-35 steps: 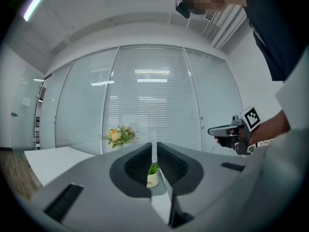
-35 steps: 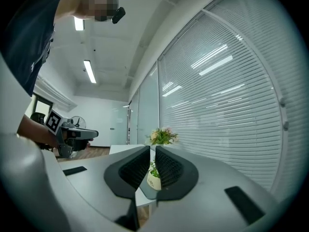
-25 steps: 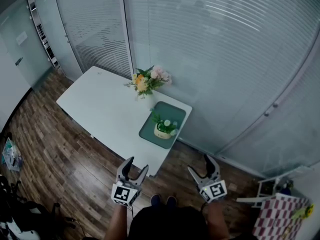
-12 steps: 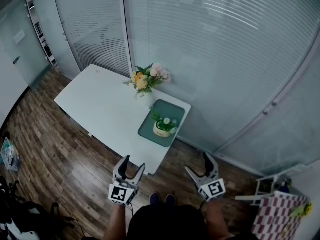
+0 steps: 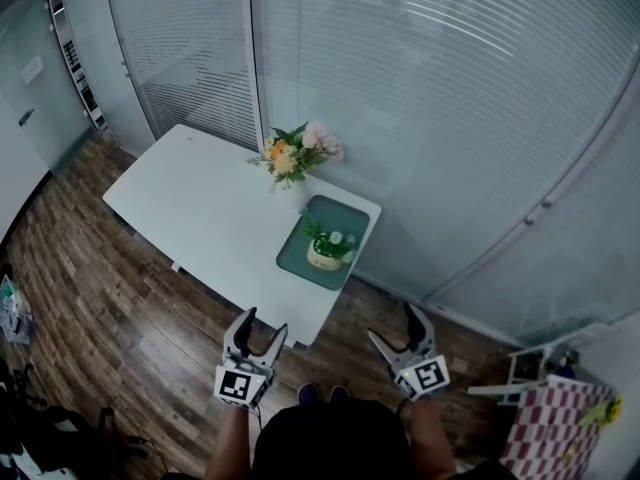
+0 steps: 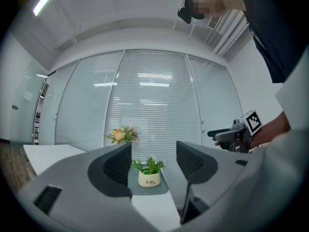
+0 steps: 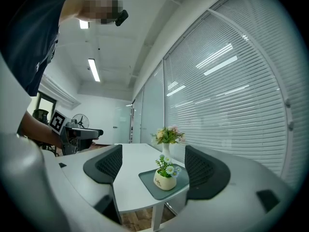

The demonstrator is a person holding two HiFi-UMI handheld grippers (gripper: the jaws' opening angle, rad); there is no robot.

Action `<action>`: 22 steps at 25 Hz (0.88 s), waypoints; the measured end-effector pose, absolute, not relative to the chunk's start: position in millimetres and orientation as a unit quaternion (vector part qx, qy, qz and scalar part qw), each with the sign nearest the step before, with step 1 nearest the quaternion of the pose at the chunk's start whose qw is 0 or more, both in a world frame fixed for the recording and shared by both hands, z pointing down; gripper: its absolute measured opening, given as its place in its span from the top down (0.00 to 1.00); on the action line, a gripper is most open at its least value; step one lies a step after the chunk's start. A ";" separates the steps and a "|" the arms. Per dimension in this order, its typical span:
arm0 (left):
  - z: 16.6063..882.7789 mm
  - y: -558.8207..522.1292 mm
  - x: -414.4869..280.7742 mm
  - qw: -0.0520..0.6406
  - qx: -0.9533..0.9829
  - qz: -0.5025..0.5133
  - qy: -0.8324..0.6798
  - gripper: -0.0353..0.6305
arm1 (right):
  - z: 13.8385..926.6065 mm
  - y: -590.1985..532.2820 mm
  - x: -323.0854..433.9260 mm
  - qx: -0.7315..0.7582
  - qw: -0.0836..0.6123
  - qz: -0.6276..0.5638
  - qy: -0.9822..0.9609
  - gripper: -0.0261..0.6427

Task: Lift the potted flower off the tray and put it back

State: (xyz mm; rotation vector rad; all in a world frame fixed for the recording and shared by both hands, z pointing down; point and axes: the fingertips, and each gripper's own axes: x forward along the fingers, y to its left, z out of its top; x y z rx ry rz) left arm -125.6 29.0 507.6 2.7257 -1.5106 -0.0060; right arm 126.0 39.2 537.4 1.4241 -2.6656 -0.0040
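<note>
Holding the left gripper (image 5: 264, 323) and the right gripper (image 5: 392, 324) out side by side at the near end of the scene, above the wooden floor (image 5: 90, 288). Pointing both roughly level toward the white table (image 5: 200, 203), and stopping short of its near edge. Having just been opening both pairs of jaws. Spreading the left jaws wide, with nothing between the pads; only the far-off pot is framed in the gap. Spreading the right jaws equally wide, again with nothing between the pads, and with the same pot lying well beyond them.

Leaving the potted flower (image 5: 327, 251) standing upright on the green tray (image 5: 335, 213), toward the tray's near end, well apart from both grippers. Showing it as a round cream pot with small dark lettering, green leaves and a few pale blossoms. Finding the tray lying flat at the table's right side, close to the near right corner. Noting a bouquet in a white vase (image 5: 298, 153) just beyond the tray's far end, on the same table. Facing a glass wall with blinds (image 5: 450, 118) running along the right and far sides of the table.
</note>
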 end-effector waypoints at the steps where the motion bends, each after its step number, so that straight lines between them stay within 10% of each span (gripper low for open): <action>1: 508.5 29.5 -128.0 0.013 0.875 -0.001 -0.484 0.54 | 536.1 38.5 123.9 0.473 0.054 -0.004 -0.879 0.41; 22: 518.7 15.6 -147.5 0.017 0.887 0.010 -0.461 0.54 | 546.3 25.7 89.8 0.498 0.072 0.004 -0.864 0.41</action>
